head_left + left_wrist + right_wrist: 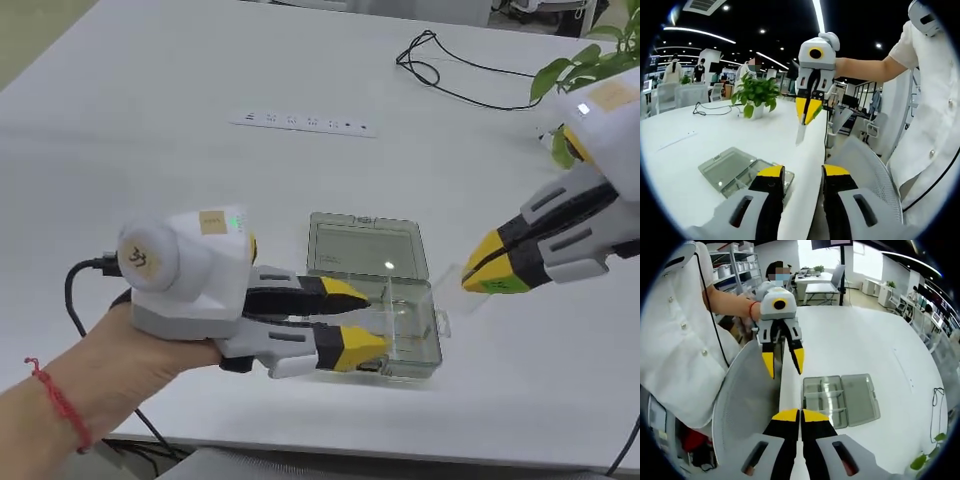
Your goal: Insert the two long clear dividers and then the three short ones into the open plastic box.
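Your left hand-held gripper [375,318] is hovering, jaws wide, at the open clear plastic box [365,250] on the white counter [150,120]. Your right hand-held gripper [472,280] is pinching a thin clear plastic divider [800,134]. Its jaw label is reading too blurred to make out.

box [365,245] near corner behind left gripper [372,318]; divider [799,135] end hidden in right gripper [470,283] jaws, plant [580,65] cut by edge

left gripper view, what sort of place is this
Probably an open-plan office: long strip lights on a dark ceiling, office chairs in the background, and a potted plant on the white table.
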The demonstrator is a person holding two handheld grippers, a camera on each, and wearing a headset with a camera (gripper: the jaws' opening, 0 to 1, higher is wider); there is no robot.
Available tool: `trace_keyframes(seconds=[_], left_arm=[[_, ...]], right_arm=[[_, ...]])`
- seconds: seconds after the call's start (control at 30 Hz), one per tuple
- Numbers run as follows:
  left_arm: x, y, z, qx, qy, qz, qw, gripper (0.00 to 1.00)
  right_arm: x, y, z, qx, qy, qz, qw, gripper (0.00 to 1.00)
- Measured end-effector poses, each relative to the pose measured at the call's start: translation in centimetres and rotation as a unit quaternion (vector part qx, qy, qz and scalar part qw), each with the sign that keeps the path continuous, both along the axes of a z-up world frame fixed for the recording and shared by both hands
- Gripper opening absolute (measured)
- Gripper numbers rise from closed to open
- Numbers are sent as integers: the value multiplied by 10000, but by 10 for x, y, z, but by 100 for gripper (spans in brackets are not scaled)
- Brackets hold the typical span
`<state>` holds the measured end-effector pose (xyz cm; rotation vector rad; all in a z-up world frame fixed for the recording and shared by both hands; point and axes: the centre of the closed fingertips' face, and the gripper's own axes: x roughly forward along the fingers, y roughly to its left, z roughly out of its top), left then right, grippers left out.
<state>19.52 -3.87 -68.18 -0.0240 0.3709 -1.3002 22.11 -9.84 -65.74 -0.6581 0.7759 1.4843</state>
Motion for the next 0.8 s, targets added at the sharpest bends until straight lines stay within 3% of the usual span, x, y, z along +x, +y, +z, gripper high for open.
trace_keyframes(seconds=[0.3, 0.8], left_arm=[[11, 21, -18, 258, 31, 384, 9989, 62], [15, 44, -44, 598, 169, 598, 9963, 84]], right_arm=[[22, -1, -25, -281, -239, -77, 9993, 3], [50, 0, -91, -826, -491, 240, 9951, 3]])
